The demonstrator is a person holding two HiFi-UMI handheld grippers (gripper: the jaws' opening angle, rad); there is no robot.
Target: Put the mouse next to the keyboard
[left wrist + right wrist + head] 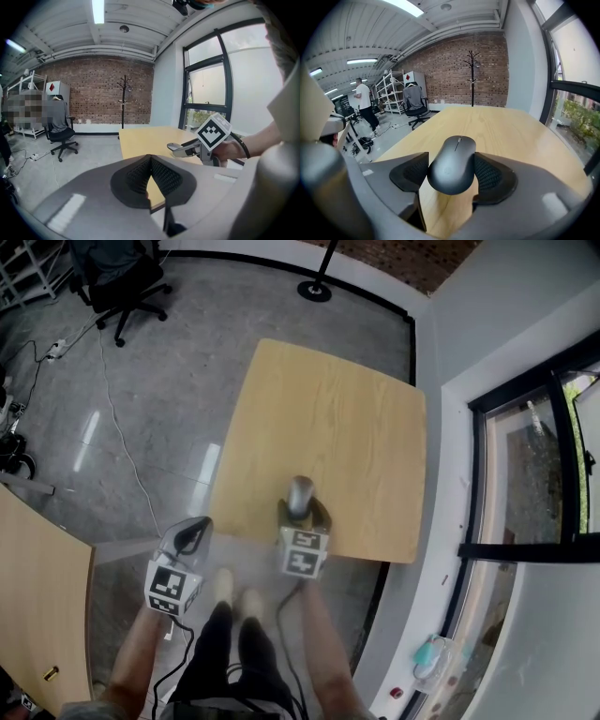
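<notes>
A dark grey mouse point(452, 164) sits between the pads of my right gripper point(451, 177), which is shut on it from both sides. In the head view the mouse point(300, 494) and right gripper point(302, 510) are over the near edge of the bare wooden table point(328, 409). My left gripper point(192, 532) hangs left of the table, over the floor. Its ribbed pads point(161, 174) meet with nothing between them. The left gripper view also shows the mouse point(174, 146) from the side. No keyboard shows in any view.
A second wooden desk point(37, 606) is at the lower left. A black office chair point(122, 287) and a coat stand's base point(314, 292) stand on the grey floor beyond. A dark-framed window point(525, 474) runs along the right. A person point(363, 105) stands far off.
</notes>
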